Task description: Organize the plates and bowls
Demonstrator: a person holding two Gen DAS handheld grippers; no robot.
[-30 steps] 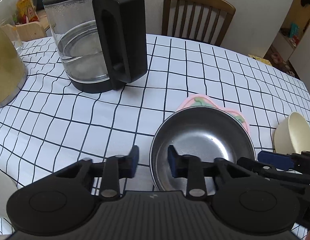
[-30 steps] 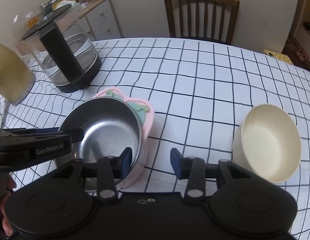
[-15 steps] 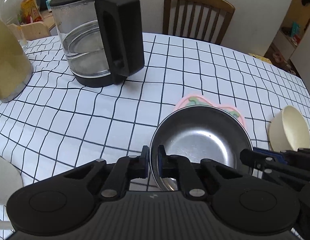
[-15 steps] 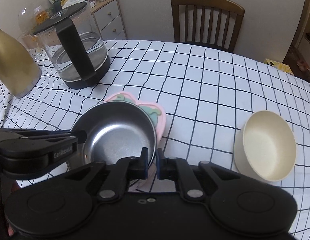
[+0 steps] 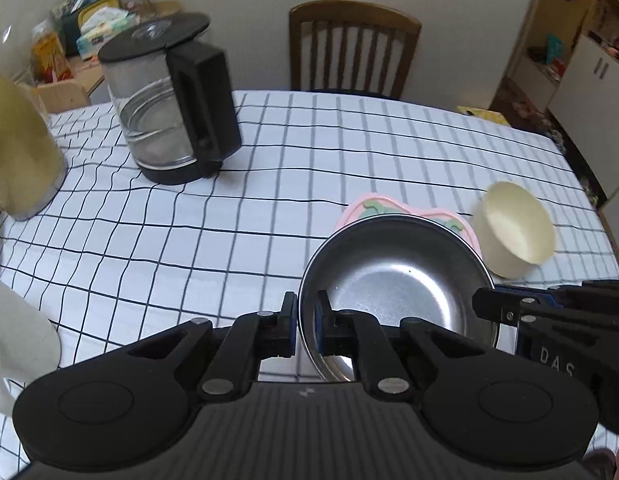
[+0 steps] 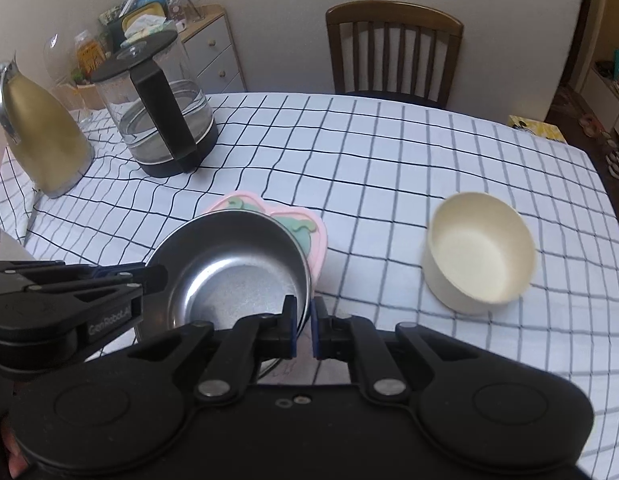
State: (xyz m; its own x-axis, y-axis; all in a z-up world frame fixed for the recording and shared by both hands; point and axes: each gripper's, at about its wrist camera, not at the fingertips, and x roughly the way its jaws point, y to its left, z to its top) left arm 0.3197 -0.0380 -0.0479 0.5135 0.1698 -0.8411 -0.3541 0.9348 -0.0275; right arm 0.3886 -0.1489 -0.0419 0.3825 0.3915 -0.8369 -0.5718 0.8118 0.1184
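A: Where is the steel bowl (image 5: pixel 397 276)?

B: At the near middle of the surface (image 5: pixel 349 152), which wears a white cloth with a black grid. The bowl sits over a pink plate (image 6: pixel 315 236) with a green figure, whose far edge shows behind it. Whether the two touch I cannot tell.

A: And the hand-held grippers?

B: The left hand-held gripper (image 5: pixel 306 322) is closed almost fully, its blue pads pinching the bowl's near-left rim. The right hand-held gripper (image 6: pixel 303 330) is likewise nearly closed, clamped on the bowl's near-right rim; the pink plate's edge may lie between its pads too, but that I cannot make out.

A: Anything else of the dishes?

B: A cream bowl (image 6: pixel 481 250) stands to the right, apart from the pair, its mouth tipped toward the cameras.

A: Farther back?

B: A glass kettle (image 6: pixel 161 112) with a black handle at far left, a gold jug (image 6: pixel 41 136) left of it, and a wooden chair (image 5: pixel 353 48) behind the far edge.
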